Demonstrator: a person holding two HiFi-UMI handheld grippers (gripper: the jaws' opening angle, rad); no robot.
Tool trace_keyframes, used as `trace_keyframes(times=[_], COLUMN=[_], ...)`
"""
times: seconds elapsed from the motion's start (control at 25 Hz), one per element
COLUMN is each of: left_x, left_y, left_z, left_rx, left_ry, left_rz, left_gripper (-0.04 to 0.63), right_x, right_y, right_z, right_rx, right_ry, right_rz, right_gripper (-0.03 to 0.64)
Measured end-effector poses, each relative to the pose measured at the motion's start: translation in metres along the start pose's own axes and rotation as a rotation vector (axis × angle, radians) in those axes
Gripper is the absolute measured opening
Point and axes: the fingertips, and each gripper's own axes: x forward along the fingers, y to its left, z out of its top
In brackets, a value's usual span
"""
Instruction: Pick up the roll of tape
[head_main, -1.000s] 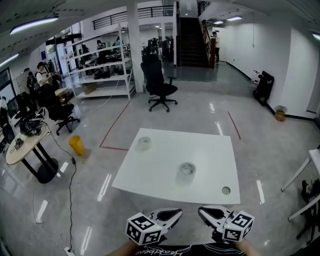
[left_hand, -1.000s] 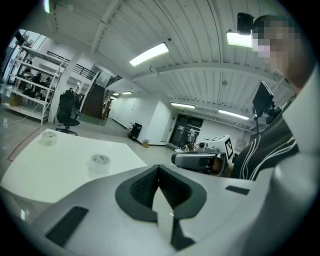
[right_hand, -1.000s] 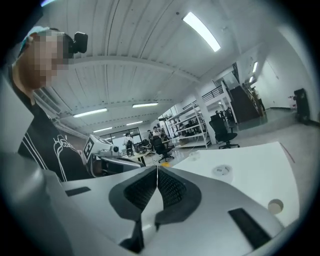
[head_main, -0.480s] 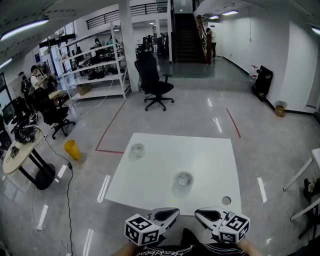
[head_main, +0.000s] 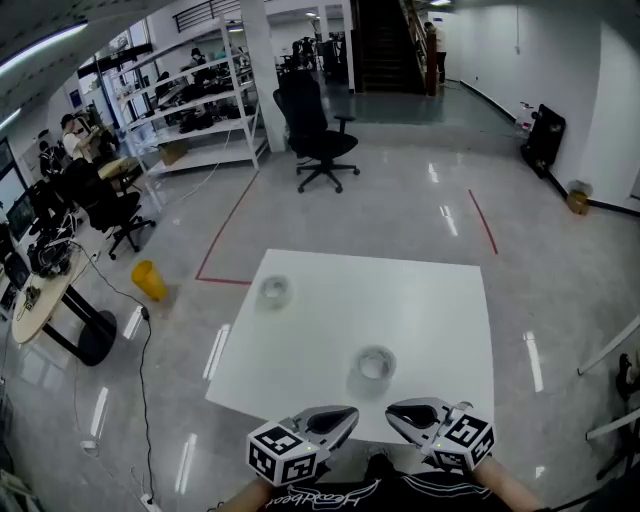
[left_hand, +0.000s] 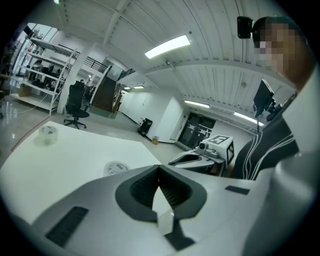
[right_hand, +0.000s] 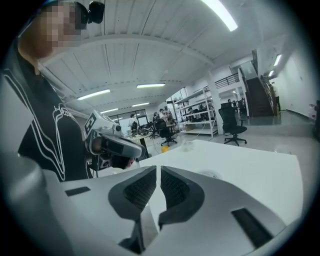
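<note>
The roll of tape (head_main: 374, 363) lies flat on the worktop (head_main: 430, 310), near the edge closest to you and a little right of the middle. It looks clear or pale, with the hole facing up. Between it and your two tools there is only plain white worktop.

Your left hand-held gripper (head_main: 350, 412) is over the near edge, just left of the roll, and its jaws are closed together with nothing in them. Your right hand-held gripper (head_main: 392, 410) is beside it, just right of the roll. Its jaws are also pressed together and empty. Both tips point toward each other, apart from the roll.

A second roll (head_main: 274, 291) of the same kind sits near the far left corner of the worktop, well apart from the first one.

Around the worktop is a glossy grey floor (head_main: 400, 210) with red lines (head_main: 225, 245) on it. A black office chair (head_main: 315, 135) stands beyond the far edge. To the left you have metal shelves (head_main: 190, 110), a yellow bin (head_main: 150, 280), a round desk (head_main: 40, 300) and a black cable (head_main: 140, 400) on the floor. A staircase (head_main: 385, 40) is at the back.
</note>
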Motion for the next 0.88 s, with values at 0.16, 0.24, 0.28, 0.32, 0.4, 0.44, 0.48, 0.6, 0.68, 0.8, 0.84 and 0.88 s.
trace_keyframes(times=[0.16, 0.24, 0.28, 0.32, 0.4, 0.44, 0.48, 0.6, 0.68, 0.8, 0.84, 0.88], left_x=[-0.003, -0.006, -0.008, -0.01, -0.014, -0.015, -0.016, -0.021, -0.025, -0.027, -0.028, -0.028], left_y=[0.021, 0.031, 0.036, 0.041, 0.051, 0.056, 0.06, 0.071, 0.076, 0.081, 0.082, 0.083], left_z=[0.013, 0.018, 0.019, 0.018, 0.016, 0.016, 0.015, 0.016, 0.015, 0.01, 0.008, 0.006], left_rx=[-0.013, -0.02, -0.025, -0.031, -0.046, -0.053, -0.061, -0.086, -0.1, -0.112, -0.115, -0.119], left_ry=[-0.018, -0.025, -0.03, -0.036, -0.046, -0.049, -0.052, -0.069, -0.079, -0.084, -0.084, -0.083], left_rz=[0.019, 0.043, 0.053, 0.062, 0.081, 0.091, 0.101, 0.13, 0.14, 0.145, 0.145, 0.145], left_gripper=[0.003, 0.003, 0.003, 0.003, 0.003, 0.003, 0.003, 0.003, 0.003, 0.003, 0.003, 0.003], right_x=[0.027, 0.042, 0.049, 0.057, 0.07, 0.076, 0.082, 0.099, 0.11, 0.124, 0.127, 0.129], right_y=[-0.025, -0.034, -0.036, -0.038, -0.042, -0.046, -0.05, -0.065, -0.073, -0.084, -0.086, -0.088], right_z=[-0.002, -0.004, -0.008, -0.012, -0.021, -0.026, -0.032, -0.05, -0.063, -0.081, -0.085, -0.088], right_rx=[-0.053, -0.115, -0.149, -0.18, -0.216, -0.22, -0.223, -0.268, -0.319, -0.351, -0.352, -0.356], right_ry=[0.088, 0.139, 0.167, 0.194, 0.242, 0.265, 0.29, 0.387, 0.448, 0.514, 0.536, 0.555], right_rz=[0.024, 0.03, 0.034, 0.04, 0.058, 0.066, 0.072, 0.068, 0.062, 0.039, 0.028, 0.019], right_gripper=[0.015, 0.017, 0.017, 0.019, 0.044, 0.078, 0.109, 0.136, 0.15, 0.153, 0.153, 0.153])
